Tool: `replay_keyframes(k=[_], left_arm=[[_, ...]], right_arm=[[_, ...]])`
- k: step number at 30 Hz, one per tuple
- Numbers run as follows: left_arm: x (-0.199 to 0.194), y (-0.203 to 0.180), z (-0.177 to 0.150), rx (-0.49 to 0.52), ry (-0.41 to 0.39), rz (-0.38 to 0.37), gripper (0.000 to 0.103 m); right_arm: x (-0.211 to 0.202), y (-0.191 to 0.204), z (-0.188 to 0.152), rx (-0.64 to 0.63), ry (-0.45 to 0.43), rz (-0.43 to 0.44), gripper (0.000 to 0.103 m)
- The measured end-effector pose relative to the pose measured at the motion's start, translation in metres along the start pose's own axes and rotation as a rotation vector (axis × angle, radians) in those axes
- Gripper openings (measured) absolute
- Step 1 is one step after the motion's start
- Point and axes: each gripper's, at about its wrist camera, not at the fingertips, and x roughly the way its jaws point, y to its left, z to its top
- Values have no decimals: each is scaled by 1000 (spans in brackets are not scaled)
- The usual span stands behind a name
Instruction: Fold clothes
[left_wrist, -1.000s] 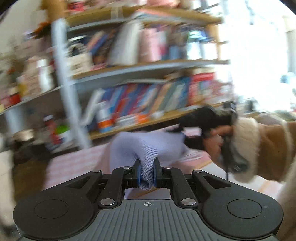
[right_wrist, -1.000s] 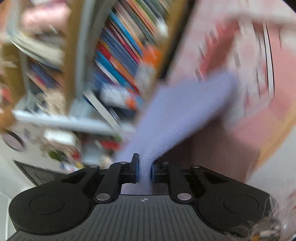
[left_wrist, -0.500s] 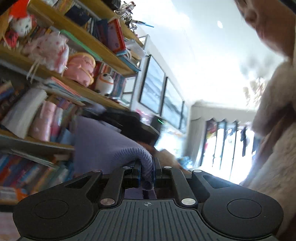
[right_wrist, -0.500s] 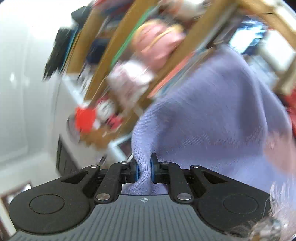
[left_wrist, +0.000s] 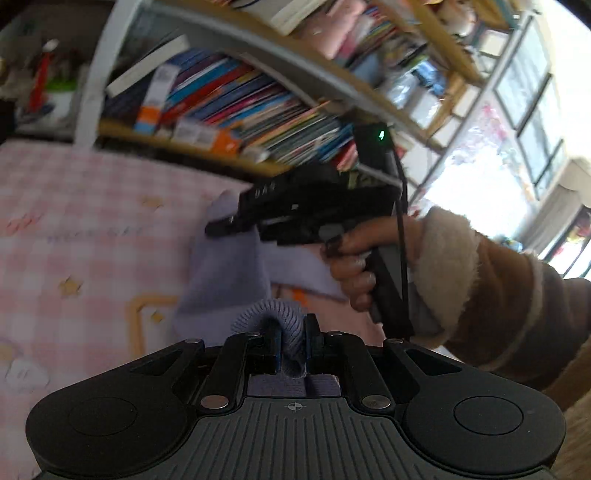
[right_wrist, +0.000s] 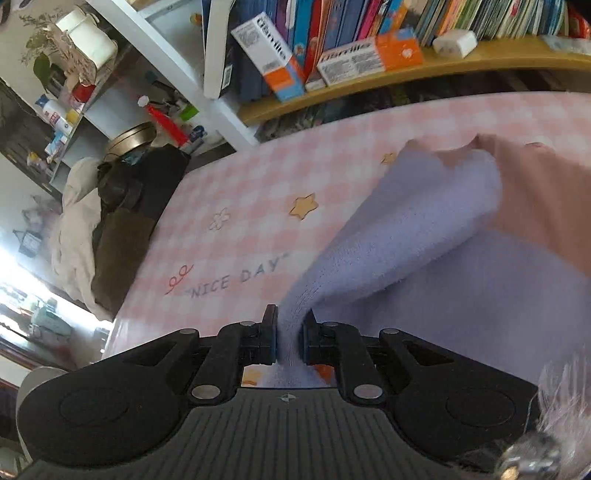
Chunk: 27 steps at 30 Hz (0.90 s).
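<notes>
A lavender knit garment (right_wrist: 424, 221) hangs between both grippers above a pink checked cloth (right_wrist: 240, 192). My left gripper (left_wrist: 290, 341) is shut on its ribbed edge (left_wrist: 273, 317). My right gripper (right_wrist: 289, 338) is shut on another edge, and the garment (left_wrist: 225, 273) trails down from it onto the cloth. In the left wrist view the right gripper (left_wrist: 221, 225) shows ahead, held by a hand in a brown fleece-cuffed sleeve (left_wrist: 491, 288). A pink garment (right_wrist: 546, 192) lies beside the lavender one.
A bookshelf (right_wrist: 369, 70) full of books and boxes runs along the far edge of the cloth (left_wrist: 92, 236). A chair with dark and beige clothes (right_wrist: 110, 221) stands to the left. Bright windows (left_wrist: 524, 129) are at the right.
Both grippers swung up toward the shelves and ceiling, then came back down over the cloth, keeping hold of the lavender garment, which now drapes onto the cloth.
</notes>
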Motion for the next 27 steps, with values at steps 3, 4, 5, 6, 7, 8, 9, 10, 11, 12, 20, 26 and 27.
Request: replay_keyframes(k=[3, 4, 5, 6, 7, 8, 9, 10, 11, 12, 20, 26, 27], left_arm=[[-10, 6, 3, -37, 14, 27, 10], [-13, 7, 3, -44, 16, 31, 10], [-16, 7, 1, -47, 17, 32, 10], [-15, 8, 1, -50, 23, 29, 10], [-14, 9, 1, -52, 29, 27, 10], [-13, 10, 1, -54, 35, 24, 10], [-12, 11, 1, -56, 41, 22, 10], [-10, 12, 1, -58, 48, 19, 10], [-6, 11, 2, -56, 62, 15, 10], [-3, 10, 2, -53, 76, 12, 11], [-4, 5, -6, -34, 121, -10, 11], [-10, 13, -10, -8, 141, -41, 11], [-11, 14, -11, -8, 145, -45, 11]], right_arm=[[14, 14, -9, -65, 20, -8, 12], [19, 18, -9, -83, 27, -12, 13], [22, 21, -14, -95, 31, -15, 14], [23, 23, -20, -104, 32, -15, 16], [24, 25, -24, -115, 36, -16, 17], [26, 27, -29, -127, 50, -10, 17], [29, 29, -34, -140, 66, -2, 17], [30, 32, -37, -155, 70, -1, 20], [29, 35, -40, -172, 70, -5, 20], [29, 39, -44, -189, 69, -8, 20], [30, 51, -73, -281, 152, 15, 22], [-8, 51, -83, -208, 51, 18, 46], [-16, 51, -86, -197, 35, 8, 47]])
